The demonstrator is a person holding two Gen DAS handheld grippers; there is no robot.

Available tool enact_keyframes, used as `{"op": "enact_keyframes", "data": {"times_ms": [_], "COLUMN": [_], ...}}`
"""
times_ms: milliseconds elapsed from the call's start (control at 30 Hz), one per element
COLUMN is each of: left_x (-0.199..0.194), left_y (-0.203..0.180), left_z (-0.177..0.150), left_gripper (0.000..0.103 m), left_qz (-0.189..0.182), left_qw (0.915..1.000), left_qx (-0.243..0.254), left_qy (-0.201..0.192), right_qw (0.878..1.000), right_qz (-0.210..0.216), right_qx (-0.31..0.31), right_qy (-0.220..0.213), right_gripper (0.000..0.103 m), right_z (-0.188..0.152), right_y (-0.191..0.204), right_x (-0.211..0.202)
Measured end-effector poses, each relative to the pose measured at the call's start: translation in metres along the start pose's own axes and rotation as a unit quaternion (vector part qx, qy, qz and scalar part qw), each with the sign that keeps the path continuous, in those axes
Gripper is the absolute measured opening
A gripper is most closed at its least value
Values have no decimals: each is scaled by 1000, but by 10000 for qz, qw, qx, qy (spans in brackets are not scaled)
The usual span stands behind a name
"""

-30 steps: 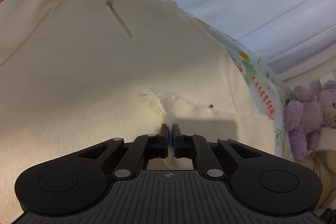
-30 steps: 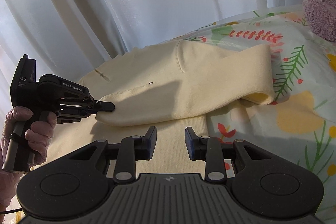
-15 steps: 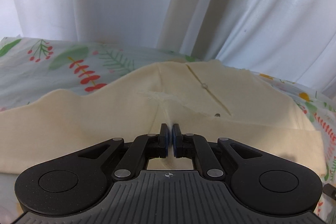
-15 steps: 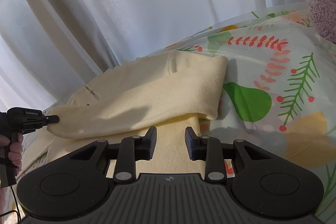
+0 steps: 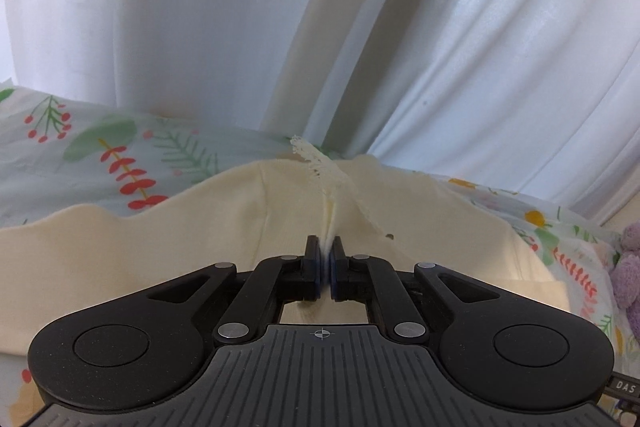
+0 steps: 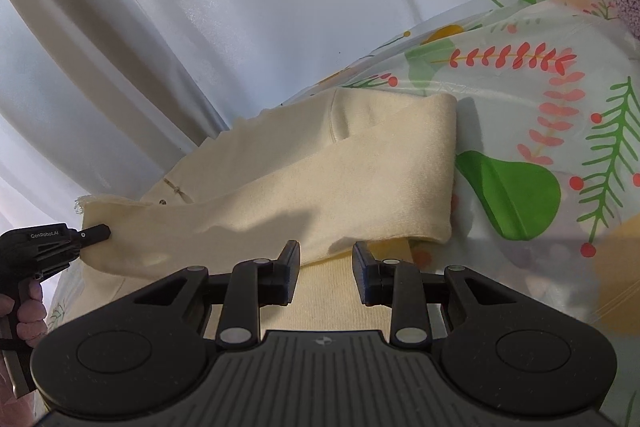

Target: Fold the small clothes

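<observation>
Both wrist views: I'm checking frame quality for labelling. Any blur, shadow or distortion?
Left wrist: cream garment sharp, floral sheet slightly smeared, curtain bowed by fisheye. Right wrist: soft shadow across the garment's folded band; sheet blurs at the right edge.

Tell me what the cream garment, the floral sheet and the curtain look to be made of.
Cream garment: soft matte knit, likely cotton; fine ribbing, frayed edge.
Floral sheet: thin smooth printed woven cloth; lies flat with crisp prints.
Curtain: light white fabric with slight sheen, perhaps polyester; it hangs in long folds.
</observation>
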State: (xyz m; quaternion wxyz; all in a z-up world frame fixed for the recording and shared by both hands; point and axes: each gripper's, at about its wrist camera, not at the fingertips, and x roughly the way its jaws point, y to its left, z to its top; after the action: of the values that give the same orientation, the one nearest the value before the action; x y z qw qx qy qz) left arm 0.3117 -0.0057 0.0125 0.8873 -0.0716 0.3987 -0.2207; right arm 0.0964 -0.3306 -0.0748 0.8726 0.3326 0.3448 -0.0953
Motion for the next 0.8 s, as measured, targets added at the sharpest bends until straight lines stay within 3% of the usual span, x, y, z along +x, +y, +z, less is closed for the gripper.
{"op": "enact_keyframes", "data": {"times_ms": [133, 300, 467, 600, 800], "left_x": [-6, -2, 13, 29, 46], "left_y": [0, 4, 6, 0, -11], "left_z": [11, 12, 4, -7, -22], "left_gripper": [6, 6, 6, 6, 6], "left_qz": [-191, -63, 197, 520, 715], "left_qw": [9996, 9998, 9997, 9975, 9934], "left_qx": [-197, -178, -38, 316, 699], "left_qy": [-84, -91, 134, 348, 555], "right_qw": [9995, 9974, 9954, 9949, 9910], "right_qz": [64, -81, -333, -492, -970], "right_qx": [298, 693, 830, 681, 214], "right_qy": [110, -153, -344, -564, -900], "right_gripper": [29, 28, 8, 7, 7], "right_z": [-1, 1, 8, 13, 18], "right_y": [-5, -16, -25, -25, -22], "right_x": [11, 16, 23, 22, 21]}}
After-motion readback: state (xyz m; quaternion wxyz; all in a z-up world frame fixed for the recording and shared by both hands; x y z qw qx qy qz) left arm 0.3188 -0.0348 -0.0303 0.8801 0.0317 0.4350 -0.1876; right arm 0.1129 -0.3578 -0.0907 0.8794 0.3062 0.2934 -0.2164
